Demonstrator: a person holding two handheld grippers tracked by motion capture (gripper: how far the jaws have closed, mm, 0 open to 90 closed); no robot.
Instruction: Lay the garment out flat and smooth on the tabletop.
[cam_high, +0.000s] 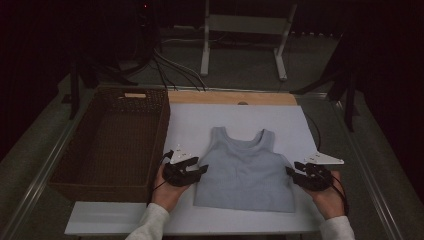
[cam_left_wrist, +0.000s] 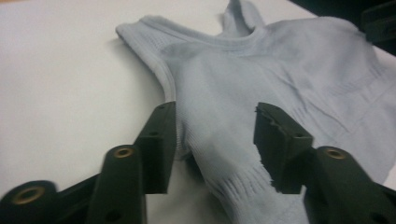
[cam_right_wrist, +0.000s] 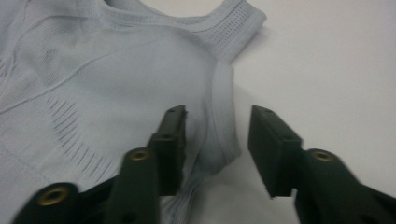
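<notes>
Left gripper (cam_left_wrist: 212, 135): open, astride tank top (cam_left_wrist: 280, 88) edge | right gripper (cam_right_wrist: 215, 140): same

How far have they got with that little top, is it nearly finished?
Early on, I'd guess. Done: the pale blue sleeveless knit top lies spread flat on the white board. In hand: the left gripper and right gripper stand open at its two side edges, not clamped. Left: folding looks unstarted, and the brown wicker basket holds nothing visible.

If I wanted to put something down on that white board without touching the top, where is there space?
The white board is bare beyond the tank top, up to the wooden strip, and along its near-left edge. The wicker basket looks empty. It is crowded beside the top's armholes, at the left gripper and right gripper.
</notes>
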